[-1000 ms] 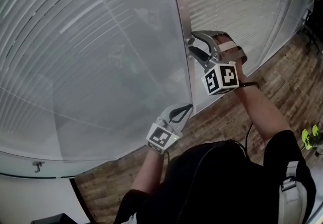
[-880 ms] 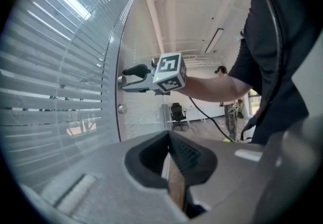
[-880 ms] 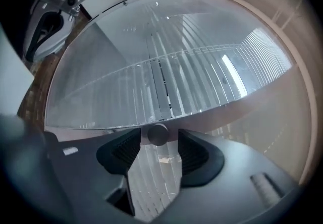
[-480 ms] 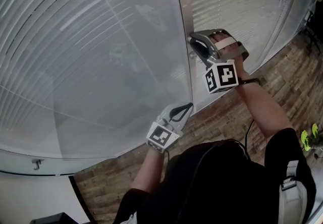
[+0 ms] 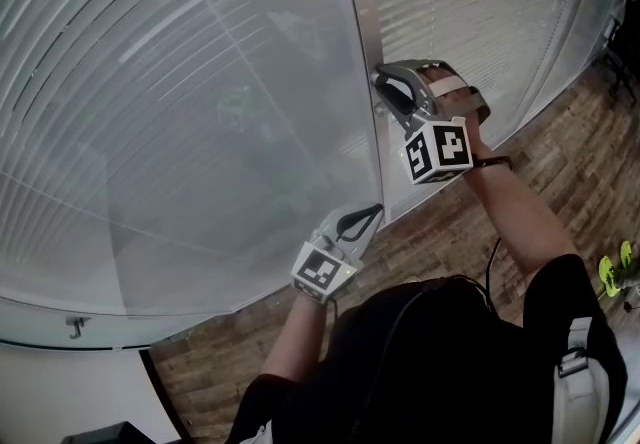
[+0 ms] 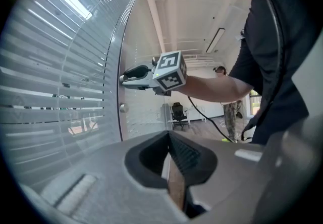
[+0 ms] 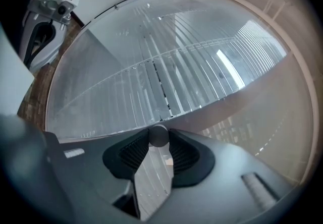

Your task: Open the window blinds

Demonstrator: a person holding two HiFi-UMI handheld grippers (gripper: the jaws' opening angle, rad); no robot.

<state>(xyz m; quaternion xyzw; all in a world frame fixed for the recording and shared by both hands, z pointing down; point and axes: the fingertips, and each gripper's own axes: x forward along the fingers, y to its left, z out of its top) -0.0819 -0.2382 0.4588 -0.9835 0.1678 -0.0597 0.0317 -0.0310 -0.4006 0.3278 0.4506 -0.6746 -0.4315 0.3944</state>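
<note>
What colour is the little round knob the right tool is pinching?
Shiny silver-grey. The right gripper view shows the knob best.

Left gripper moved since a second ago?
No. The left gripper is at the same spot, tips by the foot of the metal mullion.

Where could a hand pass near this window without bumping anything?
Bare: the wood floor between the glass pane and the person's right arm. Crowded: the metal post, where the right gripper, just closed, pinches the knob.

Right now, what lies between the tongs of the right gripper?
A small round knob; the tongs of the right gripper have just closed on it, seen in the right gripper view.
</note>
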